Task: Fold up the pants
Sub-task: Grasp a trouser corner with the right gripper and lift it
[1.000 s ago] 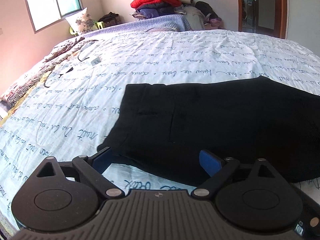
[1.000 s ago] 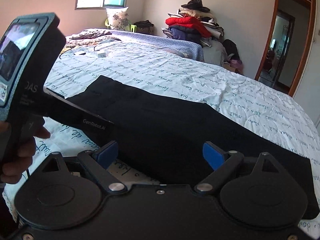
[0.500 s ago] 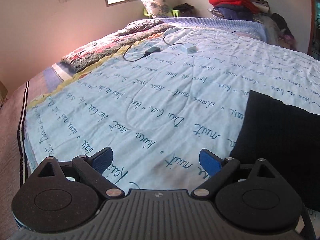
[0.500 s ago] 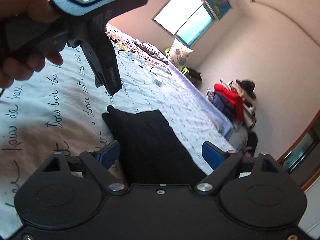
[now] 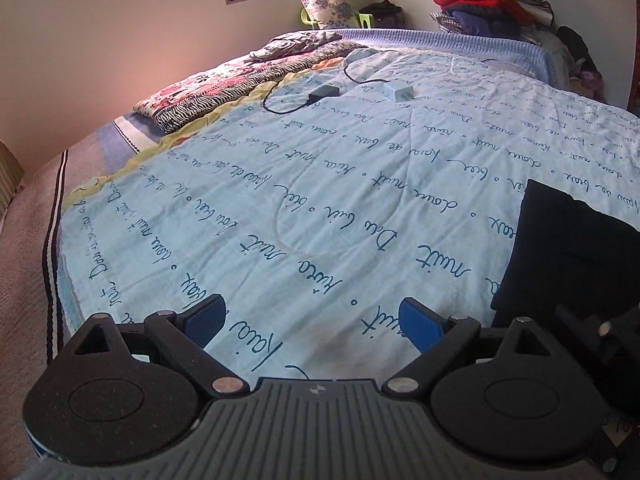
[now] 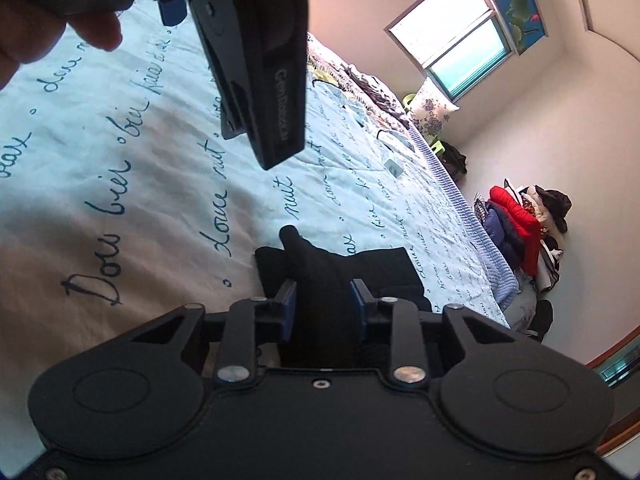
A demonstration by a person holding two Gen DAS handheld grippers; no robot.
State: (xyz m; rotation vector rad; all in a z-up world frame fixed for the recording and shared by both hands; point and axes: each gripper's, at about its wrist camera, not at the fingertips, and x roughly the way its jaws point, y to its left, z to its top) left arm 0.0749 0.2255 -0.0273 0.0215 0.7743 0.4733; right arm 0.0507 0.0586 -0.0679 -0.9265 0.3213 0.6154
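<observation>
Right claw point(image 6: 322, 306) clenched on bunched edge of black pants point(image 6: 376, 268), lying on bed quilt point(image 6: 160, 184). Left claw point(image 5: 312, 322) released, off over bare quilt. One-sided lift probably drags fabric, fold goes crooked.

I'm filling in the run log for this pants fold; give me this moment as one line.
task: fold pants | right gripper: shut on pants | left gripper: open, over quilt, holds nothing

Your black fabric pants point(image 5: 568, 248) run off the right edge of the left wrist view; in the right wrist view your hand point(image 6: 52, 12) is cropped at upper left.
</observation>
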